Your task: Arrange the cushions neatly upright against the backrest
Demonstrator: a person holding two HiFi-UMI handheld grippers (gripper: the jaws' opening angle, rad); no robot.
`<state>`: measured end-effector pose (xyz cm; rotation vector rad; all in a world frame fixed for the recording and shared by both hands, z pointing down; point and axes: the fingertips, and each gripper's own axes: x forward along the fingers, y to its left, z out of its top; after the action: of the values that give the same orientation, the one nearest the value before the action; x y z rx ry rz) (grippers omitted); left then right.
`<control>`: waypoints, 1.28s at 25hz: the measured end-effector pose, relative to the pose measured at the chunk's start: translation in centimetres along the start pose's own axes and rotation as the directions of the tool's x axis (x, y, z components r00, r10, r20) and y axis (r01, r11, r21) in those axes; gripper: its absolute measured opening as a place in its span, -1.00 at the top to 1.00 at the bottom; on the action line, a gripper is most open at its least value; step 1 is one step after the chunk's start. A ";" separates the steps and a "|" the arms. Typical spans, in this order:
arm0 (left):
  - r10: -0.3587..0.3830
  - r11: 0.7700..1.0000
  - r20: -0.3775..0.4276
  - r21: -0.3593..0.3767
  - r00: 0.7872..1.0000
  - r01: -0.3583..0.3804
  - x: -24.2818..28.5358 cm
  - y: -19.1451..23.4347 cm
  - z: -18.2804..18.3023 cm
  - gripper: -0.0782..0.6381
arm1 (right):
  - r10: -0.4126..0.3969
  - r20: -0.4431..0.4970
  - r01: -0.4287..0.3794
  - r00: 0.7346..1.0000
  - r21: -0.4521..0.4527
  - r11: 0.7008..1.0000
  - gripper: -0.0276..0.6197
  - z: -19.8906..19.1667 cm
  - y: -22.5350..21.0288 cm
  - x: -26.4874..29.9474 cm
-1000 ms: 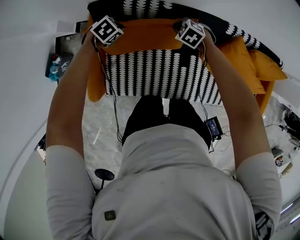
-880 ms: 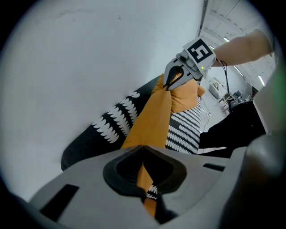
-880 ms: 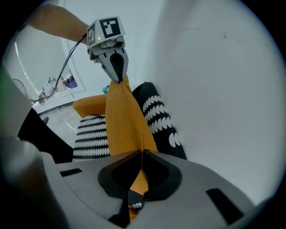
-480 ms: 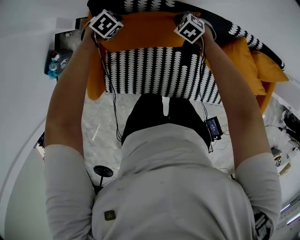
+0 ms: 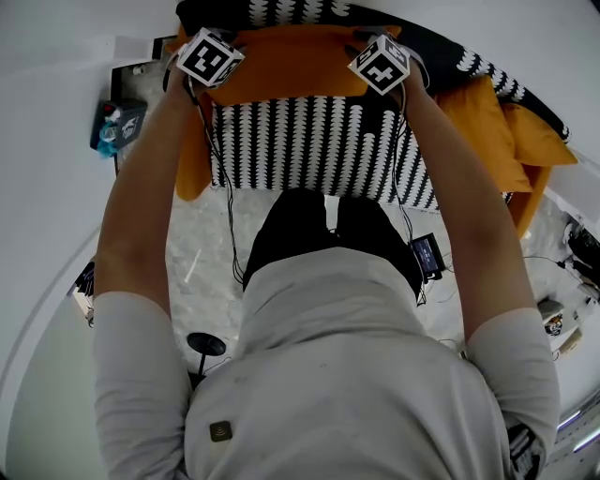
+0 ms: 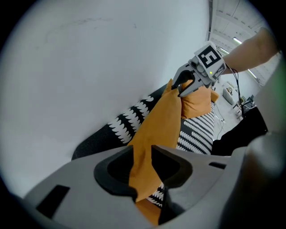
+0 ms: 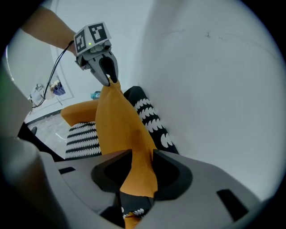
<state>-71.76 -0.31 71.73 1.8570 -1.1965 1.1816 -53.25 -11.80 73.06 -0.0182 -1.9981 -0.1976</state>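
An orange cushion stands on its edge along the black-and-white patterned backrest of the sofa. My left gripper is at its top left corner and my right gripper at its top right corner. Both sets of jaws have just been opening. The cushion's top edge still runs between them, but the pads stand apart from it. Each gripper view shows the other gripper with spread jaws over the far corner. In the head view only the marker cubes show.
More orange cushions lie at the sofa's right end, and one hangs at the left. The patterned seat is below the grippers. A white wall is right behind the backrest. Cables, a small device and a black stand base are on the floor.
Both marker cubes and the cushion's top edge have shifted slightly toward the backrest. The arms otherwise hold their place.
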 end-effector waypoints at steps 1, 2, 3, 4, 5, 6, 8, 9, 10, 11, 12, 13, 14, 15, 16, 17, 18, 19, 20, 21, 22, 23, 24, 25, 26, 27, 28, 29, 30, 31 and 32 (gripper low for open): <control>0.009 1.000 0.010 -0.016 1.000 -0.009 0.0 0.0 -0.2 0.42 | -0.002 0.007 0.002 1.000 0.014 1.000 0.41 0.0 0.0 -0.2; 0.018 0.999 0.021 -0.030 1.000 -0.017 -0.1 0.0 -0.2 0.41 | -0.006 0.013 0.006 1.000 0.027 1.000 0.41 -0.1 0.0 -0.5; 0.028 0.999 0.031 -0.042 0.999 -0.026 -0.3 0.0 -0.3 0.41 | -0.011 0.019 0.010 1.000 0.038 0.999 0.41 -0.1 0.0 -0.7; 0.037 0.998 0.039 -0.053 0.999 -0.035 -0.5 0.0 -0.4 0.41 | -0.015 0.023 0.014 1.000 0.047 0.999 0.41 -0.1 0.0 -1.0; 0.045 0.997 0.044 -0.063 0.998 -0.042 -0.7 -0.1 -0.6 0.41 | -0.018 0.027 0.017 0.999 0.054 0.998 0.41 -0.2 0.0 -1.2; 0.049 0.996 0.049 -0.072 0.998 -0.046 -0.9 -0.2 -0.7 0.41 | -0.020 0.031 0.018 0.999 0.063 0.998 0.41 -0.2 0.0 -1.5; 0.055 0.995 0.059 -0.089 0.997 -0.049 -1.1 -0.5 -0.9 0.41 | -0.023 0.040 0.020 0.999 0.081 0.997 0.41 -0.3 0.1 -2.1; 0.058 0.994 0.066 -0.099 0.996 -0.051 -1.4 -0.6 -1.0 0.41 | -0.026 0.045 0.022 0.999 0.089 0.996 0.41 -0.3 0.2 -2.5; 0.062 0.992 0.074 -0.111 0.995 -0.053 -1.7 -0.8 -0.9 0.41 | -0.030 0.053 0.025 0.998 0.098 0.995 0.41 -0.3 0.2 -2.9; 0.066 0.991 0.085 -0.124 0.994 -0.055 -2.1 -1.0 -0.8 0.41 | -0.036 0.064 0.028 0.997 0.110 0.993 0.41 -0.2 0.3 -3.4; 0.070 0.989 0.099 -0.136 0.993 -0.056 -2.6 -1.2 -0.6 0.41 | -0.042 0.079 0.032 0.996 0.126 0.992 0.41 -0.1 0.3 -3.9; 0.072 0.988 0.113 -0.148 0.991 -0.055 -3.0 -1.5 -0.4 0.41 | -0.049 0.094 0.035 0.994 0.146 0.989 0.41 0.0 0.4 -4.5; 0.074 0.986 0.127 -0.157 0.989 -0.054 -3.5 -1.9 -0.1 0.41 | -0.056 0.109 0.037 0.992 0.167 0.985 0.41 0.1 0.5 -5.1; 0.077 0.985 0.139 -0.162 0.987 -0.054 -4.1 -2.2 0.1 0.41 | -0.064 0.128 0.040 0.990 0.187 0.981 0.41 0.3 0.7 -5.7; 0.082 0.985 0.151 -0.162 0.985 -0.057 -4.6 -2.6 0.4 0.41 | -0.075 0.149 0.044 0.986 0.204 0.978 0.41 0.5 0.9 -6.3; 0.088 0.985 0.164 -0.161 0.982 -0.061 -5.2 -2.9 0.7 0.41 | -0.087 0.166 0.050 0.982 0.219 0.974 0.41 0.7 1.0 -7.0; 0.093 0.985 0.180 -0.161 0.979 -0.064 -5.8 -3.2 1.1 0.41 | -0.098 0.178 0.054 0.979 0.234 0.971 0.41 0.9 1.2 -7.8; 0.097 0.984 0.197 -0.163 0.976 -0.065 -6.5 -3.5 1.5 0.41 | -0.104 0.188 0.054 0.977 0.252 0.966 0.41 1.0 1.4 -8.7; 0.098 0.984 0.215 -0.168 0.972 -0.062 -7.2 -4.0 2.0 0.41 | -0.105 0.198 0.048 0.975 0.273 0.961 0.41 1.1 1.8 -9.6; 0.095 0.983 0.234 -0.174 0.967 -0.055 -7.9 -4.4 2.4 0.41 | -0.105 0.209 0.040 0.972 0.293 0.955 0.42 1.1 2.2 -10.5; 0.092 0.983 0.253 -0.178 0.963 -0.047 -8.5 -4.9 2.9 0.41 | -0.109 0.222 0.036 0.969 0.308 0.951 0.42 1.1 2.6 -11.4; 0.087 0.983 0.271 -0.181 0.959 -0.038 -9.2 -5.4 3.3 0.41 | -0.115 0.235 0.036 0.965 0.318 0.947 0.43 1.2 2.8 -12.3; 0.081 0.983 0.289 -0.184 0.954 -0.027 -9.9 -5.9 3.9 0.42 | -0.124 0.247 0.038 0.961 0.326 0.945 0.45 1.2 3.1 -13.3; 0.075 0.982 0.308 -0.188 0.948 -0.017 -10.5 -6.4 4.4 0.44 | -0.132 0.261 0.039 0.956 0.335 0.941 0.47 1.3 3.2 -14.3; 0.071 0.981 0.328 -0.196 0.942 -0.006 -11.2 -7.1 4.9 0.46 | -0.141 0.279 0.037 0.950 0.346 0.938 0.50 1.3 3.3 -15.4; 0.070 0.979 0.349 -0.206 0.934 0.003 -11.9 -7.7 5.4 0.47 | -0.150 0.297 0.036 0.943 0.357 0.933 0.54 1.4 3.5 -16.6; 0.072 0.977 0.370 -0.214 0.926 0.009 -12.7 -8.4 5.9 0.49 | -0.161 0.314 0.037 0.935 0.366 0.930 0.57 1.5 3.6 -17.8; 0.077 0.976 0.391 -0.217 0.917 0.011 -13.5 -9.1 6.3 0.50 | -0.176 0.331 0.043 0.927 0.374 0.927 0.59 1.6 3.6 -19.0; 0.084 0.977 0.411 -0.215 0.908 0.007 -14.3 -9.8 6.8 0.53 | -0.194 0.346 0.052 0.918 0.379 0.924 0.61 1.7 3.7 -20.2; 0.093 0.977 0.431 -0.211 0.897 0.001 -15.2 -10.6 7.3 0.55 | -0.211 0.361 0.062 0.908 0.383 0.922 0.64 1.8 3.9 -21.4; 0.102 0.978 0.452 -0.207 0.886 -0.007 -16.1 -11.3 7.8 0.58 | -0.225 0.376 0.070 0.899 0.383 0.921 0.65 2.0 4.2 -22.6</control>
<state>-61.66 3.30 53.50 2.0173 -1.5694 0.6239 -45.06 -5.64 52.40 0.3607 -2.4374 0.0904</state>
